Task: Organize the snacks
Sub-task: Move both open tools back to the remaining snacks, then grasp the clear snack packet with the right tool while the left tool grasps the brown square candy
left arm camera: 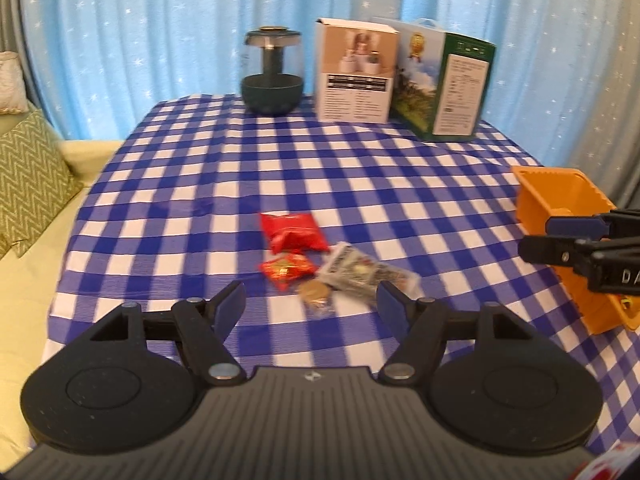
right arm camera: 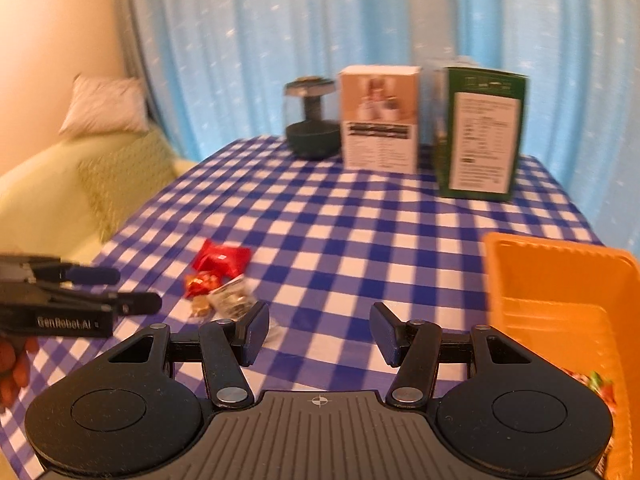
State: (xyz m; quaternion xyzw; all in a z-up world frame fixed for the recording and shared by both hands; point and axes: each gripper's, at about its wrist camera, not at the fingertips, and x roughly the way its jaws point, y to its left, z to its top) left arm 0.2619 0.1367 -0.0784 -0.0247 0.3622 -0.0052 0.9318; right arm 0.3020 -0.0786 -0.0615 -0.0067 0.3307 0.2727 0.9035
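The left tool (left arm camera: 311, 304) is hovering over the near part of the counter (left arm camera: 200, 184), which is wearing a blue-and-white checked cloth. Its jaws are standing apart with nothing between the pads. Just beyond its fingertips, a cluster of snacks is lying on the cloth: a large red packet (left arm camera: 292, 232) farthest away, a small red wrapper (left arm camera: 286, 270) touching its near edge, a silver packet (left arm camera: 364, 274) just to the right, and a small brown piece (left arm camera: 316, 294) nearest the tool.

The right tool (right arm camera: 319, 334) is also hanging above the counter with its jaws partly open and holding nothing; only checked cloth is showing between its pads. In the right wrist view the snack cluster is sitting to the left of this tool, and the left tool is entering from the left edge, with a hand (right arm camera: 14, 364) partly visible beneath it.

An orange bin (right arm camera: 560, 280) is standing at the right side of the counter, just beside the right tool. At least one colourful wrapped item (right arm camera: 600, 388) is lying in its near end; what it is cannot be told.

At the far edge of the counter, a dark lamp-like device (left arm camera: 272, 76), a white carton (left arm camera: 354, 72) and a green carton (left arm camera: 444, 84) are standing upright in a row before a blue curtain (left arm camera: 160, 20).
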